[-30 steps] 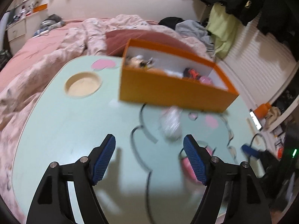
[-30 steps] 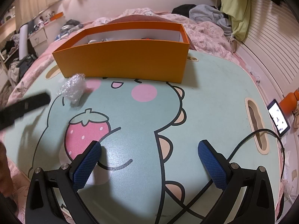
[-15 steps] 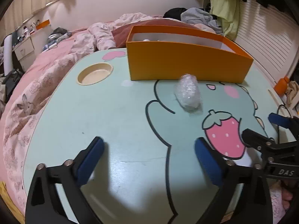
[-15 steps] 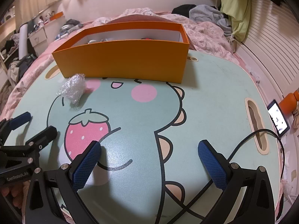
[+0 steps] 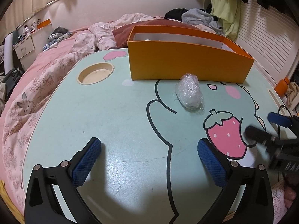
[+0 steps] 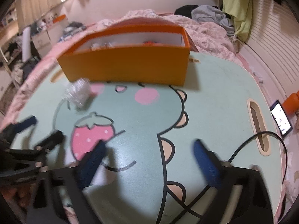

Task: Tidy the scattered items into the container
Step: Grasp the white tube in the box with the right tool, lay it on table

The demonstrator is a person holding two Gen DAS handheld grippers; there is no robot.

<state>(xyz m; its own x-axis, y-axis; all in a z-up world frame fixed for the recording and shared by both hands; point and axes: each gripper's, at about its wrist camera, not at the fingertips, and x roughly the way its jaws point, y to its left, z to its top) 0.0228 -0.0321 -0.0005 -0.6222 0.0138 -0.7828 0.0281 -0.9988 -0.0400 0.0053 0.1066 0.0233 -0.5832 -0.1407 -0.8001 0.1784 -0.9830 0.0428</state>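
One plastic wad left, just short of the orange box.

Your left hand-held gripper [image 5: 149, 160], low in the frame, stands wide open over bare worktop [image 5: 115, 115] with nothing between its pads; push it up-frame until both pads straddle the crinkled plastic wad [image 5: 189, 91] at centre, then squeeze gently, since it will likely crush. Your right hand-held gripper [image 6: 147, 160] is closing on nothing and tilts steeply down. The wad lies just beside the near wall of the orange box [image 5: 186, 63].

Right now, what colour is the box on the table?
Orange outside, white inside; the box shows best in the left wrist view.
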